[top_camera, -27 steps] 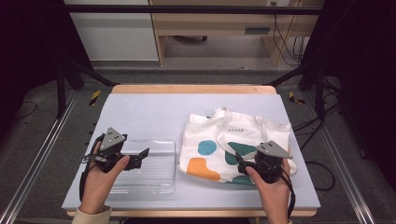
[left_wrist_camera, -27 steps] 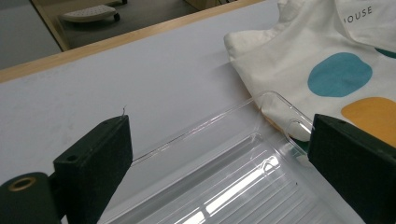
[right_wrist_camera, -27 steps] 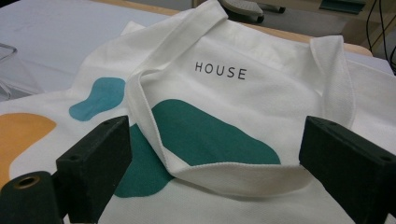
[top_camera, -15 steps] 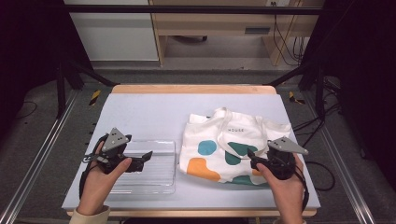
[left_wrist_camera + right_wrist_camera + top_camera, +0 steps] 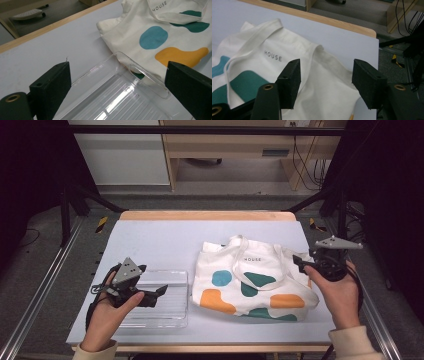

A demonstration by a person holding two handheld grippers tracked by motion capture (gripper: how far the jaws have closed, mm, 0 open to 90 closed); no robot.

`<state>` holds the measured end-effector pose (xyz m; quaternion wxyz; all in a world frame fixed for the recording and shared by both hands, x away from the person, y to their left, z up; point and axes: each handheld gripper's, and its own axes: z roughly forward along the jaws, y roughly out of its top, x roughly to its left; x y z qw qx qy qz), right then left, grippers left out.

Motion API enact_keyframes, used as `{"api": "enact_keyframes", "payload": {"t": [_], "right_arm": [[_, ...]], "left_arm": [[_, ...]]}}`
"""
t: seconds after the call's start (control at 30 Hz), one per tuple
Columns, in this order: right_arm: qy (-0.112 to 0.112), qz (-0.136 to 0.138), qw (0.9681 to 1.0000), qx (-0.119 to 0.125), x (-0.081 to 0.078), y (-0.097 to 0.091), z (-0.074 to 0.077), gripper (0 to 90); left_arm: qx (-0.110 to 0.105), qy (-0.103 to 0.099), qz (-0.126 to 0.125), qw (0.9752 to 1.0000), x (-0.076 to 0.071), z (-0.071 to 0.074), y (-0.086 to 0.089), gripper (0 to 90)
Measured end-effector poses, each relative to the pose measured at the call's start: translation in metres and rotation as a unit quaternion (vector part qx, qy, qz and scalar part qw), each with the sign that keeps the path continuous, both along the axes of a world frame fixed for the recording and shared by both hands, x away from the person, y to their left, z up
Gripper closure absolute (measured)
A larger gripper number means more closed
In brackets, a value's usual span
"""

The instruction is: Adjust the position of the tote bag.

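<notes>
A cream tote bag [image 5: 250, 280] with teal, blue and orange blobs and the word HOUSE lies flat on the right half of the table. Left of it sits a clear ribbed plastic tray [image 5: 150, 322], its corner just overlapping the bag [image 5: 155, 37]. My left gripper [image 5: 155, 295] hovers over the tray [image 5: 147, 78]; its jaws [image 5: 118, 72] stand wide apart with nothing between them. My right gripper [image 5: 299, 264] hangs at the bag's right edge, above its upper right corner [image 5: 269, 50]. Its jaws [image 5: 327, 68] are parted and hold nothing.
The pale tabletop [image 5: 165, 240] has a wooden far edge [image 5: 205, 215] and metal rails along both sides. Dark stands and cables [image 5: 305, 165] lie beyond the back right corner. A yellow-and-black tool [image 5: 101, 224] lies on the floor at the back left.
My right gripper has moved from over the bag's lower middle out to the right and farther back, to the bag's right edge. The left gripper has stayed over the tray.
</notes>
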<state>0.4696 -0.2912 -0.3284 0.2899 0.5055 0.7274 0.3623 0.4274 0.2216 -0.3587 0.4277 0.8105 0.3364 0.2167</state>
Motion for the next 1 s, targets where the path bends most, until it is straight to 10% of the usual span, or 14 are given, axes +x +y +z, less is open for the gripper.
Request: {"api": "enact_keyframes", "payload": {"t": [0.17,0.57,0.8,1.0], "right_arm": [[0.009,-0.004,0.9994,-0.032,0.025,-0.001,0.006,45.8],[0.058,-0.059,0.9966,0.003,0.046,-0.035,-0.038,28.5],[0.118,-0.055,0.991,0.031,0.059,-0.053,-0.075,14.1],[0.123,-0.051,0.9899,0.049,0.068,-0.058,-0.086,15.2]], "left_arm": [[-0.006,-0.001,0.005,1.0,-0.001,0.002,0.005,6.7],[-0.008,0.004,0.0,1.0,0.002,0.001,0.004,6.7],[-0.002,0.009,0.002,1.0,0.003,-0.001,0.007,6.7],[-0.004,0.008,0.004,1.0,0.002,0.0,0.007,6.7]]}}
